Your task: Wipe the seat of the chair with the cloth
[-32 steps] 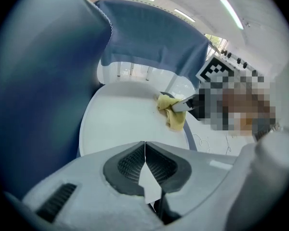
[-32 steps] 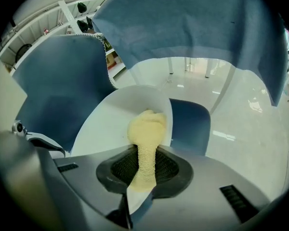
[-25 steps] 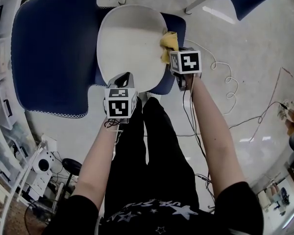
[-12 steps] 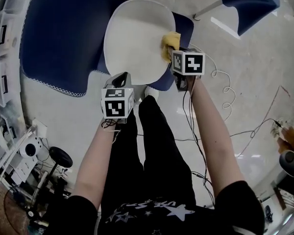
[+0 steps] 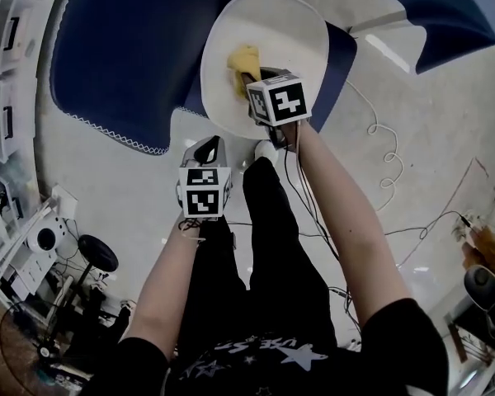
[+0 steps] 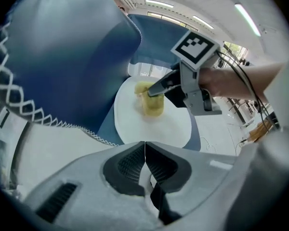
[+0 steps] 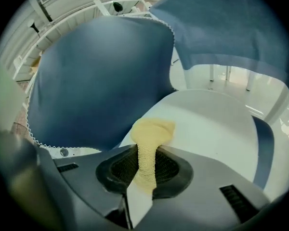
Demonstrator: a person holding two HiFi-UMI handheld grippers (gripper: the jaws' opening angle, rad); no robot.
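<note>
The chair's white round seat point(image 5: 293, 31) lies at the top of the head view. A yellow cloth point(image 5: 242, 59) rests on the seat's left half, and my right gripper point(image 5: 249, 77) is shut on it. In the right gripper view the cloth point(image 7: 151, 131) bunches out past the jaws onto the seat point(image 7: 216, 124). My left gripper point(image 5: 207, 147) hangs below the seat's near edge, over the floor, jaws shut with nothing between them. The left gripper view shows its closed jaws point(image 6: 144, 150), with the seat point(image 6: 168, 126), cloth point(image 6: 151, 102) and right gripper point(image 6: 156, 88) beyond.
Dark blue fabric with white stitched edging point(image 5: 124, 56) hangs left of the chair, and another blue sheet point(image 5: 454, 7) at the top right. White shelving point(image 5: 8, 81) lines the left. Cables point(image 5: 379, 151) trail on the floor. The person's legs point(image 5: 247, 246) stand just below the seat.
My right gripper has carried the cloth from the seat's right edge leftward onto the seat. The left gripper has stayed near the seat's front edge.
</note>
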